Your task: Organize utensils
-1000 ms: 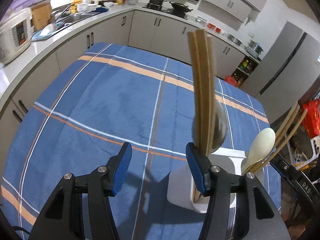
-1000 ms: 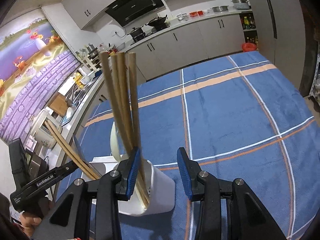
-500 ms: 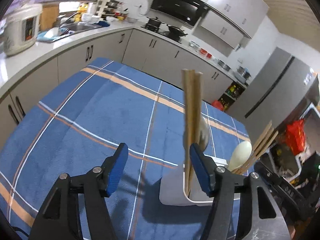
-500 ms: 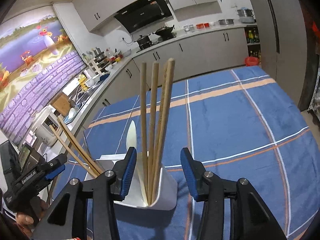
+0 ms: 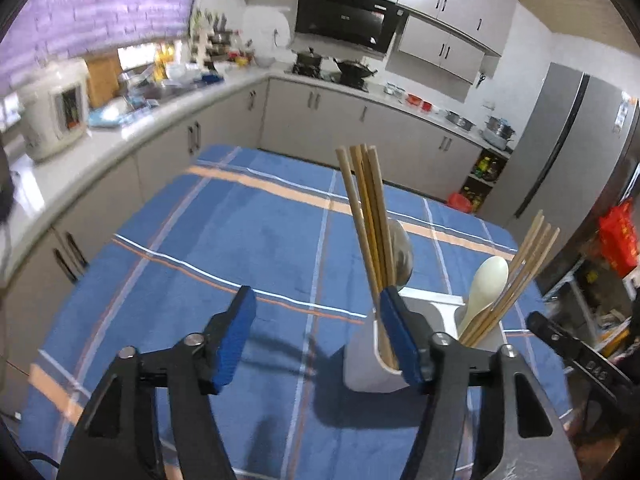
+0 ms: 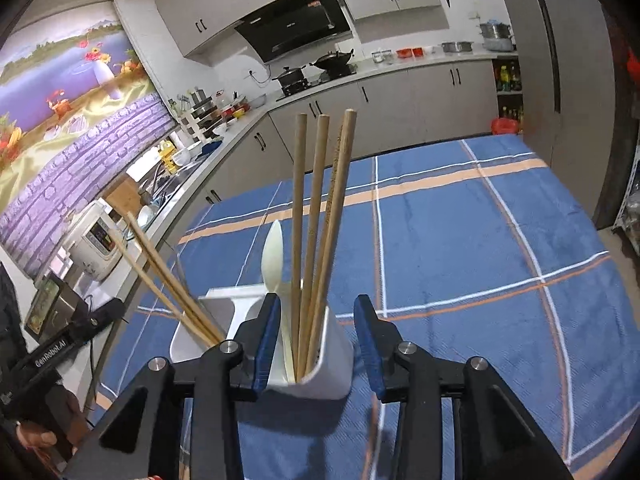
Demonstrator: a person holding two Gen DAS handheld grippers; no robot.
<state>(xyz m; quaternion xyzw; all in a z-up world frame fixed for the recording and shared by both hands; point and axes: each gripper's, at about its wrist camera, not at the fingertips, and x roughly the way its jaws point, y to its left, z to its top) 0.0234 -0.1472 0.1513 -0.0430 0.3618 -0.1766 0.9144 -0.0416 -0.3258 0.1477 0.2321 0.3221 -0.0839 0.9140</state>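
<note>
A white utensil holder (image 5: 366, 364) stands on the blue plaid tablecloth (image 5: 240, 248). One compartment has a bundle of wooden chopsticks (image 5: 368, 216) and a metal spoon (image 5: 402, 252). The other has a cream spoon (image 5: 486, 284) and more chopsticks (image 5: 524, 268). My left gripper (image 5: 318, 336) is empty, its jaws opening, with the holder just behind its right finger. In the right wrist view the holder (image 6: 328, 372) sits just beyond my right gripper (image 6: 318, 344), whose jaws are closing without pressing on it. The chopsticks (image 6: 316, 220) stand free.
Grey kitchen counters wrap the far and left sides, with a rice cooker (image 5: 56, 108) on them. A tall fridge (image 5: 580, 152) stands to the right. The other gripper (image 6: 60, 344), held by a hand (image 6: 40, 436), shows at the lower left of the right wrist view.
Both grippers have drawn back and up from the holder. The left jaws have widened. The chopsticks that lay against the right gripper's left pad now stand free in the holder.
</note>
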